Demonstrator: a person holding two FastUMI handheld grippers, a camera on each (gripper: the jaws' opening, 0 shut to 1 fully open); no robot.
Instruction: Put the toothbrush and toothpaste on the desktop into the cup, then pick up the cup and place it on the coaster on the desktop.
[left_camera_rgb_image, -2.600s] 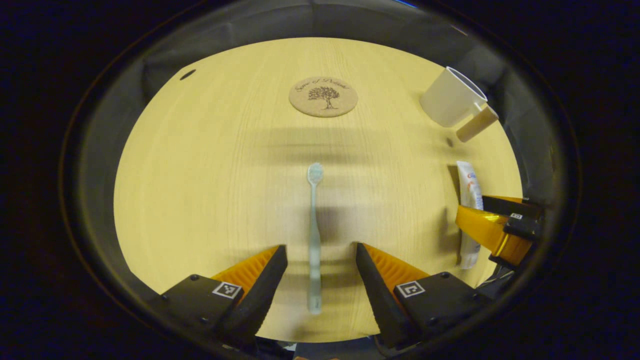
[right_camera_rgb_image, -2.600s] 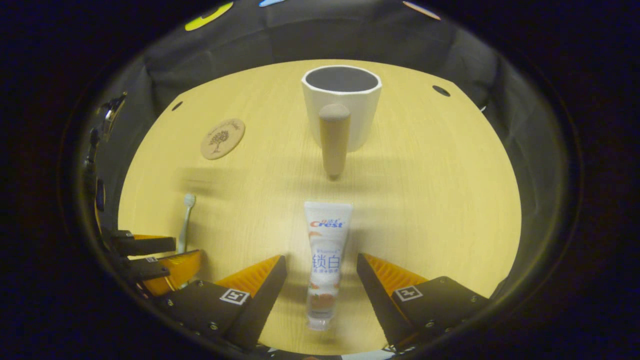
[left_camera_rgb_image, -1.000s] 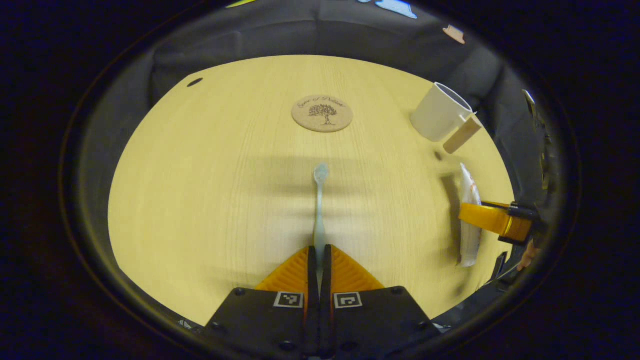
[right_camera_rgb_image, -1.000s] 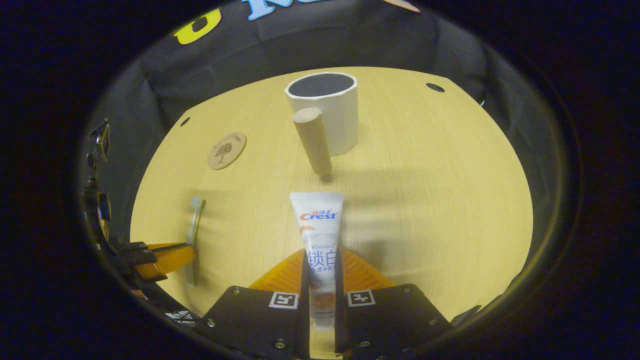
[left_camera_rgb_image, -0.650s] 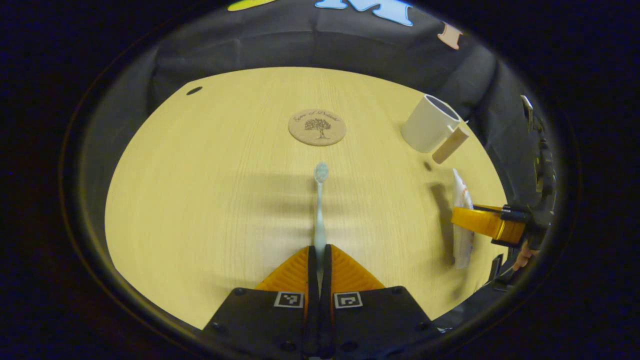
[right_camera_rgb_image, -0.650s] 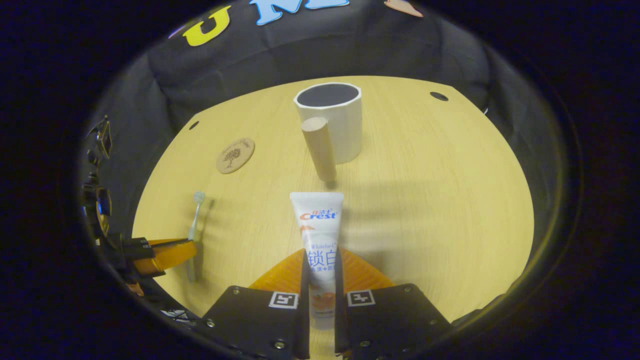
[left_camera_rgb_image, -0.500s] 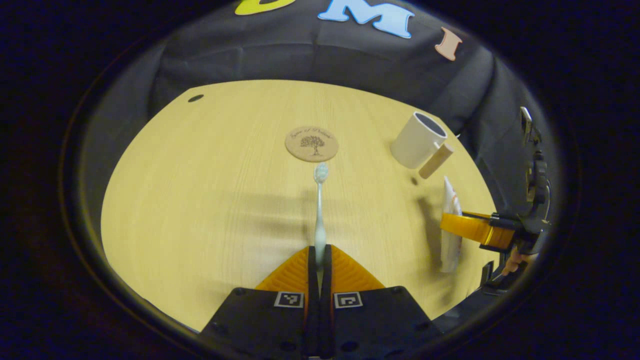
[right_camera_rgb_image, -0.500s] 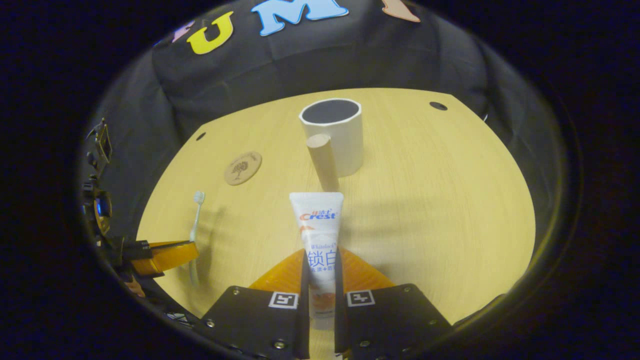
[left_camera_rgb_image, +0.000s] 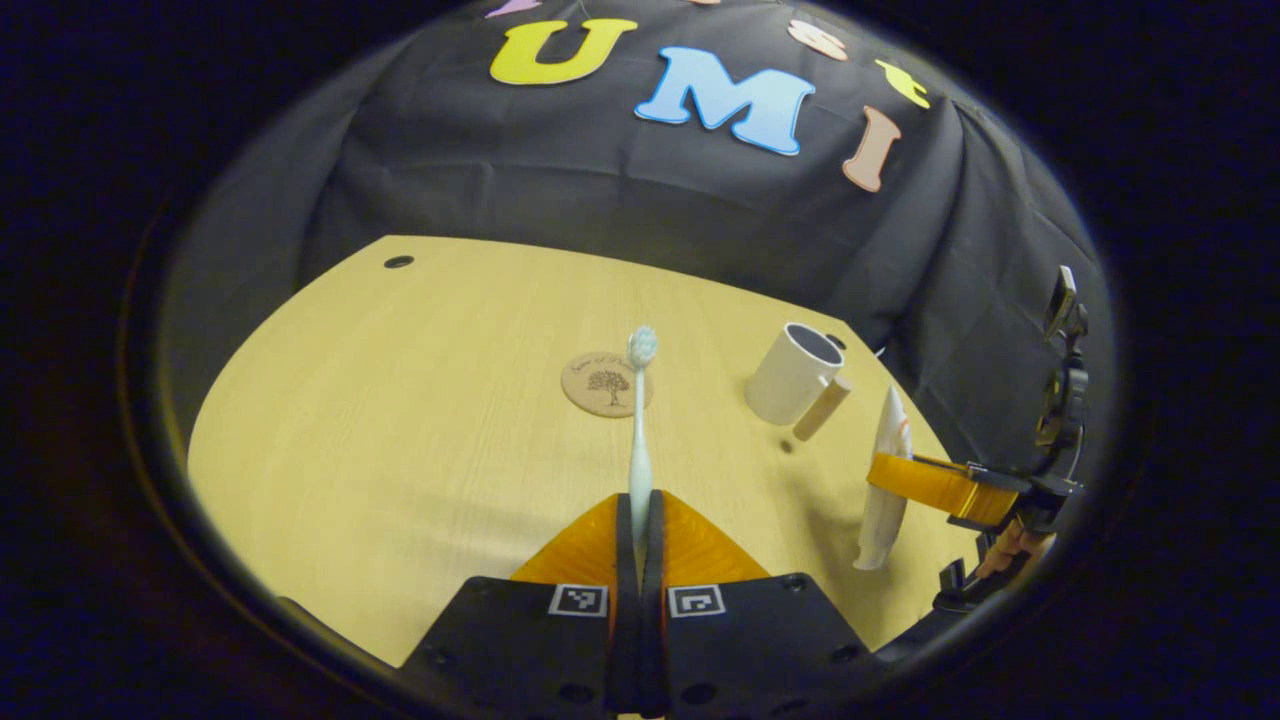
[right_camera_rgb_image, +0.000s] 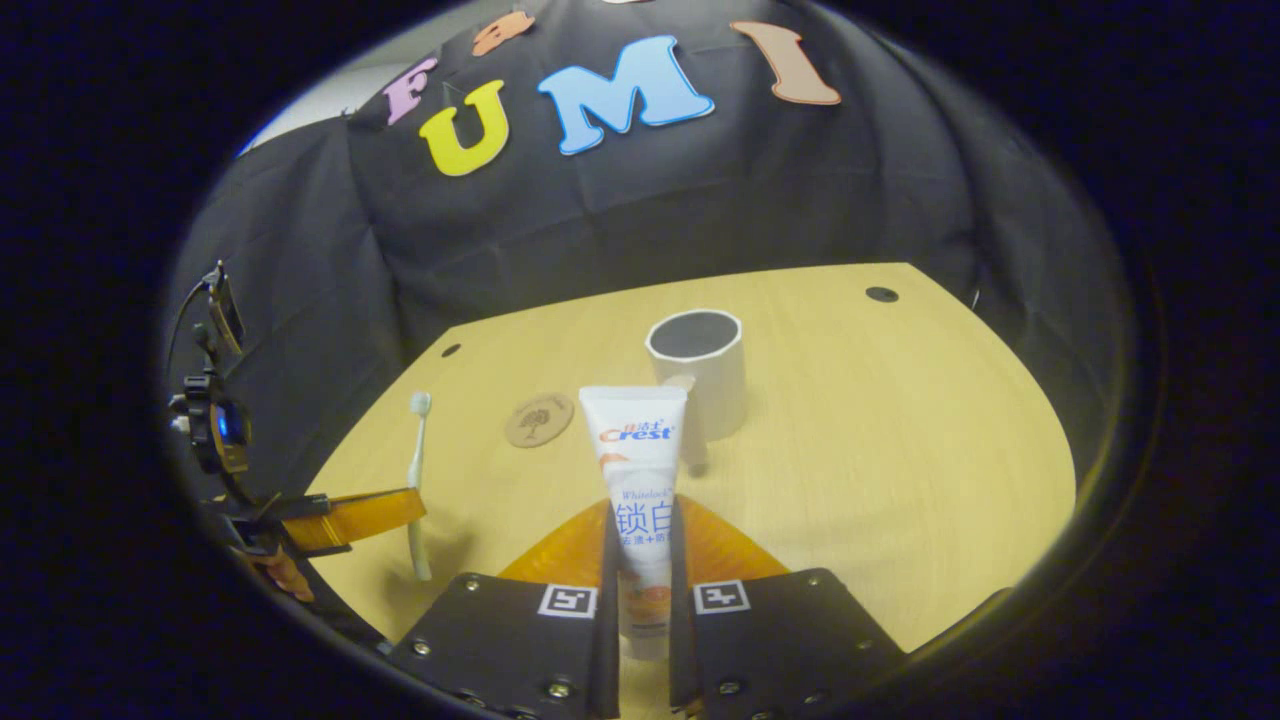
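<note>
My left gripper (left_camera_rgb_image: 638, 505) is shut on the pale toothbrush (left_camera_rgb_image: 640, 420), which stands up off the table with its bristle head topmost. My right gripper (right_camera_rgb_image: 640, 525) is shut on the white toothpaste tube (right_camera_rgb_image: 638, 470), held above the table with its flat end up. The white cup (right_camera_rgb_image: 700, 385) with a wooden handle stands upright beyond the tube; in the left gripper view the cup (left_camera_rgb_image: 790, 372) is ahead to the right. The round cork coaster (left_camera_rgb_image: 603, 383) lies behind the toothbrush, left of the cup; the coaster (right_camera_rgb_image: 538, 420) also appears in the right gripper view.
The light wooden table (left_camera_rgb_image: 400, 420) has small dark holes near its far corners (left_camera_rgb_image: 398, 262) (right_camera_rgb_image: 881, 294). Black cloth closes off the back. The other gripper with the tube (left_camera_rgb_image: 945, 485) is at the right; the one with the toothbrush (right_camera_rgb_image: 350, 520) is at the left.
Both grippers closed on their objects, the left on the toothbrush and the right on the toothpaste, then rose and tipped up, lifting both off the table.
</note>
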